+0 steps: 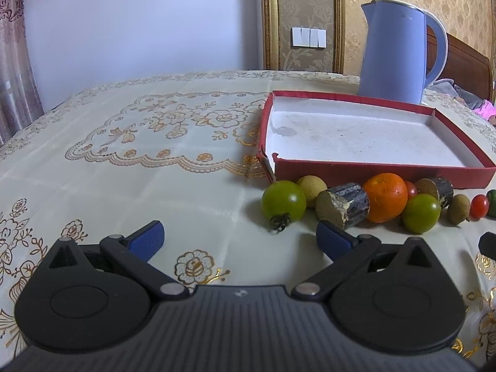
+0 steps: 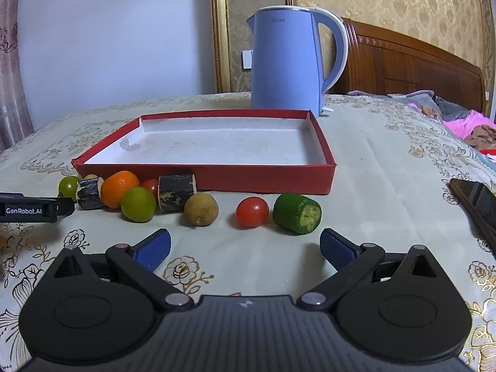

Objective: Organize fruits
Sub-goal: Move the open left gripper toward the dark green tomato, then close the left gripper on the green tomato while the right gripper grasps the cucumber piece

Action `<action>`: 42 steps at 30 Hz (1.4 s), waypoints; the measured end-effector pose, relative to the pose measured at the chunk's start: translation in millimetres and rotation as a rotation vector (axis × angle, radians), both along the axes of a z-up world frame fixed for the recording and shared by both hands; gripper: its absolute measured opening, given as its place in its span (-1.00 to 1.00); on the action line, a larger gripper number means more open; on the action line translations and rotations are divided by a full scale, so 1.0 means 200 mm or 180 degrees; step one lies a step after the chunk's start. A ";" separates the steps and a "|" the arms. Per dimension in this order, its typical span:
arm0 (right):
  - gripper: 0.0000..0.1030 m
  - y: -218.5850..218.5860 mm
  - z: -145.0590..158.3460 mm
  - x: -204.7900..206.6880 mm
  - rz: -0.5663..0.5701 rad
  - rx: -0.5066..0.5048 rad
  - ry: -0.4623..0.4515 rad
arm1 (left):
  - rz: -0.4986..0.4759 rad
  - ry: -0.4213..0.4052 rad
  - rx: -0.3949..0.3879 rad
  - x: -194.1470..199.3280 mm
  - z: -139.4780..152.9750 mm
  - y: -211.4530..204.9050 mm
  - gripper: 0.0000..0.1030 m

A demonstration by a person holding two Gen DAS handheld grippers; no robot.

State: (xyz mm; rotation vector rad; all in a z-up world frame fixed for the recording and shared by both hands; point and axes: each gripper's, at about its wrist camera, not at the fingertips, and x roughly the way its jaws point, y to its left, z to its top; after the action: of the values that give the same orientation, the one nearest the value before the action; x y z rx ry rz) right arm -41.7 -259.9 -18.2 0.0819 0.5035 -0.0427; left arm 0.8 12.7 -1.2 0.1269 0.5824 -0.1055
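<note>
the red box (image 2: 266, 183) lies straight ahead of both claws, beyond the fruit, its long side running across the view and its white floor bare. a blue kettle (image 2: 285, 62) stands behind it, further still from either claw.

between the claws and the box's near wall the fruit sits in a loose row running left to right, nothing yet inside. the right gripper (image 2: 245, 249) hangs low over the cloth with its jaws spread as wide as they go and nothing between them; the red cherry tomato (image 2: 252, 211) sits just ahead of its gap, the cut green piece (image 2: 297, 214) just ahead of its right finger with the cut end facing the claw, the brown round fruit (image 2: 201, 209) ahead to the left. the left gripper (image 1: 240, 241) is equally wide and empty; the large green tomato (image 1: 283, 205) lies ahead and slightly right of its gap, and the dark cut log (image 1: 342, 205) is just beyond its right finger, long axis pointing slantwise toward the box.

judging by this, the right claw is nearer the tomato and green piece, the left nearer the orange (image 1: 386, 197) cluster.

a small red tomato behind the orange is mostly hidden, and the dark flat thing at the right claw's far right is cut off by the frame.
</note>
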 end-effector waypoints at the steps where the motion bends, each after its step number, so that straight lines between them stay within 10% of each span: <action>1: 1.00 0.00 0.00 0.00 0.0000 0.0016 0.0002 | 0.0000 -0.0003 -0.0003 0.00 0.00 0.00 1.00; 32: 1.00 -0.03 0.00 -0.01 0.0024 0.0170 -0.0059 | -0.0185 0.0177 0.0055 0.06 0.01 0.00 0.99; 42: 1.00 -0.01 0.01 -0.03 -0.0084 0.0045 -0.0137 | -0.0402 0.0157 -0.0002 0.13 0.02 -0.05 0.19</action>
State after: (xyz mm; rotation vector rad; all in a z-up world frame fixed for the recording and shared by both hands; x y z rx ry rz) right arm -46.8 -261.5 -15.3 0.1032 0.4597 -0.0630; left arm 26.3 2.8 1.9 0.1609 0.6236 -0.2318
